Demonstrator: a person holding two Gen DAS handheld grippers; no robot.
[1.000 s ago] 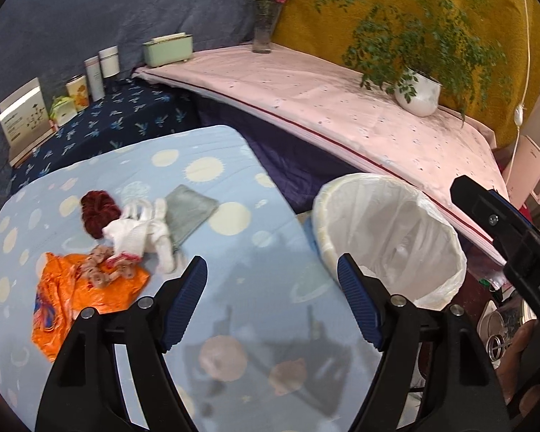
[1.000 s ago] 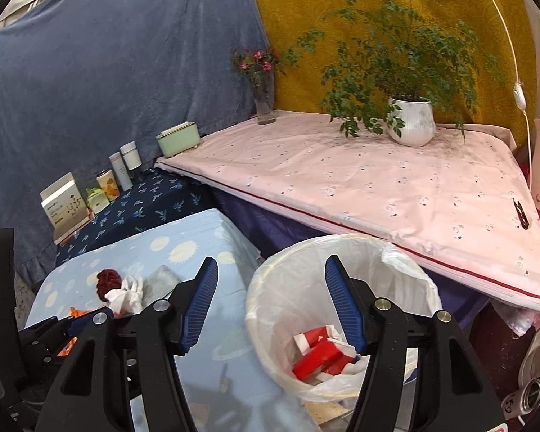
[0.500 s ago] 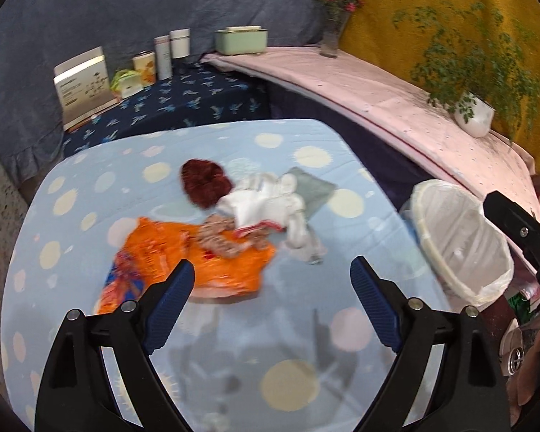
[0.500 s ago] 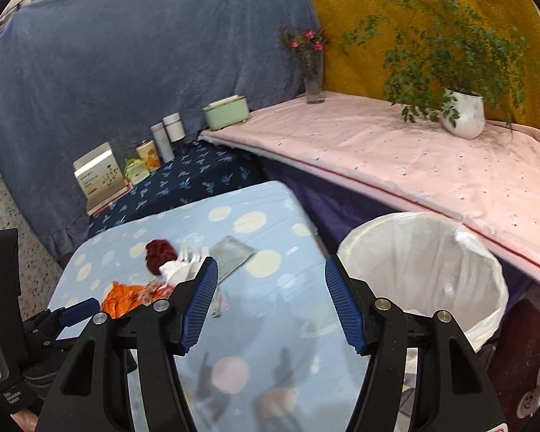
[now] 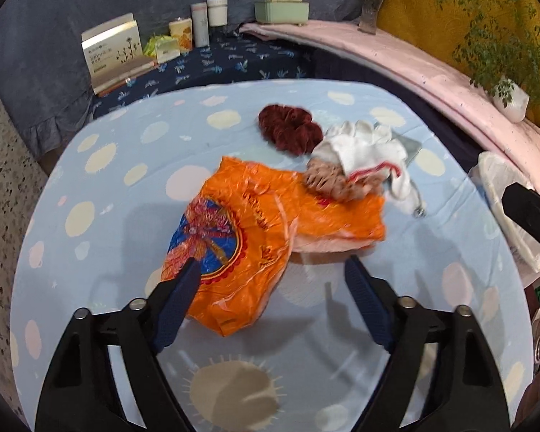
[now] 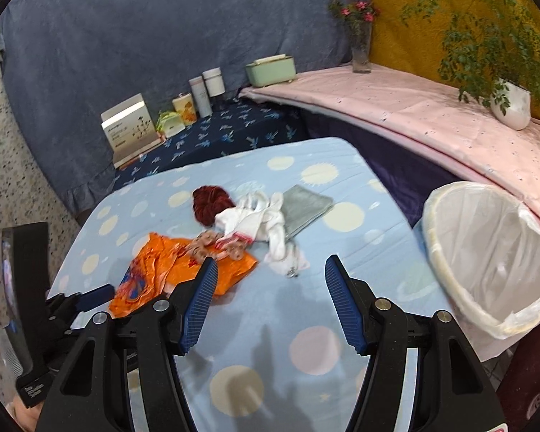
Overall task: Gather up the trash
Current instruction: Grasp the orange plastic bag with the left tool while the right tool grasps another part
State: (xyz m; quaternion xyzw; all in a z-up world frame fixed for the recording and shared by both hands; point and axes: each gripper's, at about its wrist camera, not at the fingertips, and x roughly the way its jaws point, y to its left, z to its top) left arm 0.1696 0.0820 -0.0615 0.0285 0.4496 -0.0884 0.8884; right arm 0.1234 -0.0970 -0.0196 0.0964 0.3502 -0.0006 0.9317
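Note:
A crumpled orange plastic bag (image 5: 266, 230) lies on the light blue dotted table (image 5: 126, 151). Beyond it lie a brown patterned scrunchie (image 5: 331, 180), a white sock with a red stripe (image 5: 363, 151), a dark red scrunchie (image 5: 288, 129) and a grey cloth (image 6: 304, 207). My left gripper (image 5: 271, 270) is open, its jaws standing either side of the bag's near end. My right gripper (image 6: 270, 270) is open and empty, above the table, short of the pile (image 6: 234, 230). The white-lined trash bin (image 6: 486, 252) stands off the table's right edge.
A dark blue shelf (image 6: 216, 136) behind the table carries a box, jars and packets. A pink-covered ledge (image 6: 414, 108) holds a green box, a flower vase and a potted plant (image 6: 511, 104). Speckled floor lies to the left.
Both grippers swung left from the bin toward the pile. My left gripper came down close to the orange bag, which now lies between its jaws. Both stayed open.

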